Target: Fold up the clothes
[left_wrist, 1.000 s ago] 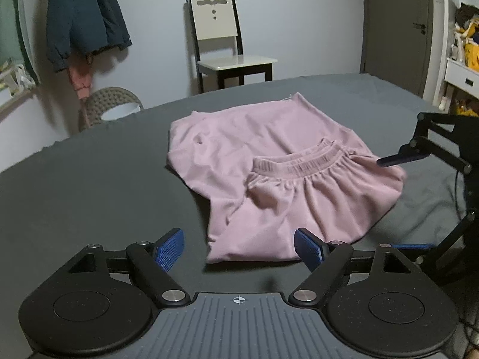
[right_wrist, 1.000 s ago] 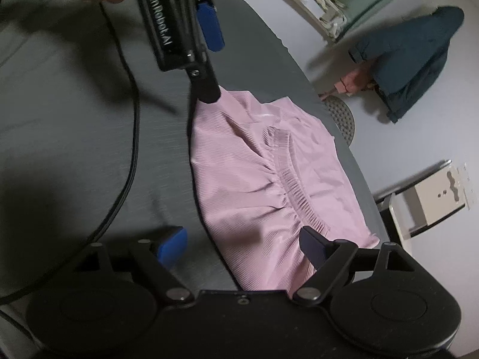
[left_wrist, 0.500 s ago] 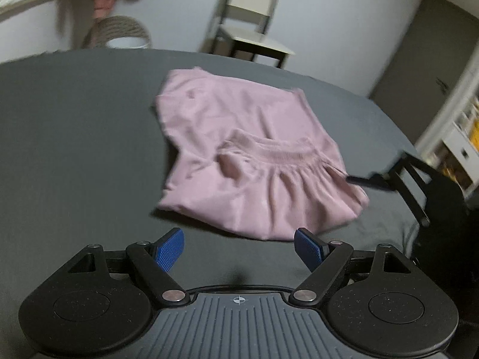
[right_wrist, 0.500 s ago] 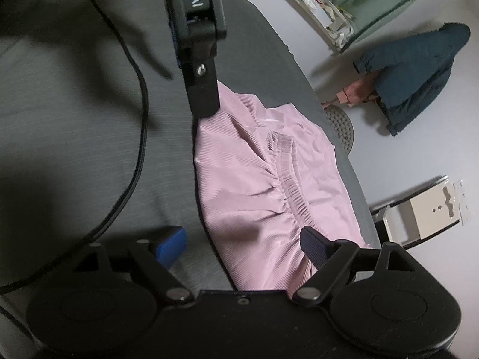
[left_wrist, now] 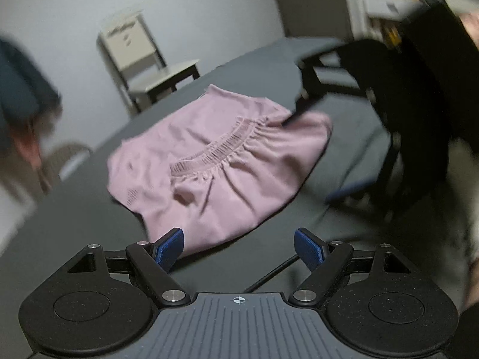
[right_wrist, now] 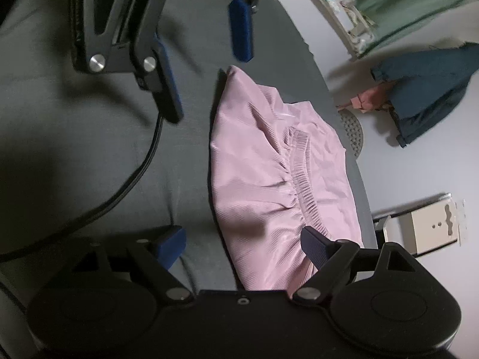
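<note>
A dark grey bed point(left_wrist: 89, 218) is seen in a room with pale walls. A pink garment point(left_wrist: 227, 161) is laid on it, folded over, with its gathered waistband point(left_wrist: 221, 145) turned up on top. Creases are seen around the waistband.

In the left wrist view the left gripper point(left_wrist: 239, 245) is held low, just before the near edge of the garment. Its jaws are spread wide, and nothing is between the blue pads point(left_wrist: 169, 248). The left pad is seen just over the near corner of the cloth; whether it touches cannot be told. The right gripper point(left_wrist: 311, 146) is seen blurred at the far right side of the garment, with one black finger point(left_wrist: 302, 106) over the cloth.

In the right wrist view the right gripper point(right_wrist: 242, 245) is also spread apart and holds nothing. The garment point(right_wrist: 263, 179) lies partly between its fingers, below them. The left gripper point(right_wrist: 206, 59) is seen at the top, apart from the cloth, with a black cable point(right_wrist: 119, 191) running from it across the bed point(right_wrist: 74, 155).

A chair point(left_wrist: 143, 59) stands behind the bed. A dark blue jacket point(right_wrist: 425, 86) hangs on the wall.
</note>
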A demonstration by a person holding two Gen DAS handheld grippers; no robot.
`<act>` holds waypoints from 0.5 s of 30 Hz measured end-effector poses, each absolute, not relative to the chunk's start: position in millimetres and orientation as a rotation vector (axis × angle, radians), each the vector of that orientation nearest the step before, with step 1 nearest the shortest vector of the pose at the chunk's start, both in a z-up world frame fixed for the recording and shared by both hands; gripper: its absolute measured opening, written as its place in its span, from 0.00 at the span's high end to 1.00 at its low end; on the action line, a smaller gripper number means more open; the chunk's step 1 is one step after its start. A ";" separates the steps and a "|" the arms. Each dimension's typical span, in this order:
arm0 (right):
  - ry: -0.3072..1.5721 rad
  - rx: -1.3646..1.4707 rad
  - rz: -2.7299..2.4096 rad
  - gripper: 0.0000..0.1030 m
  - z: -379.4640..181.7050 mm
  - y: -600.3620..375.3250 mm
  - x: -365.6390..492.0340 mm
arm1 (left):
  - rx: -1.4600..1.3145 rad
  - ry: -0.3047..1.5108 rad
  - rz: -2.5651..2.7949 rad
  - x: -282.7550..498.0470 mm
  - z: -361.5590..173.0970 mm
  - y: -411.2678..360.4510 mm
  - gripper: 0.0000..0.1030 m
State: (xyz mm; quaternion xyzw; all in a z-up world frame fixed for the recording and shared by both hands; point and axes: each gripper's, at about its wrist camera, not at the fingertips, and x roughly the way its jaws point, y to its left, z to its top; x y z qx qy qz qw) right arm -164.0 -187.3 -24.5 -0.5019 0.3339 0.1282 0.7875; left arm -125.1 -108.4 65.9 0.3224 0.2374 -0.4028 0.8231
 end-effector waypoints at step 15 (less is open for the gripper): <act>0.662 -1.289 0.335 0.01 -34.8 -197.9 -162.4 | 1.121 0.289 -0.856 -154.7 45.3 -151.0 0.21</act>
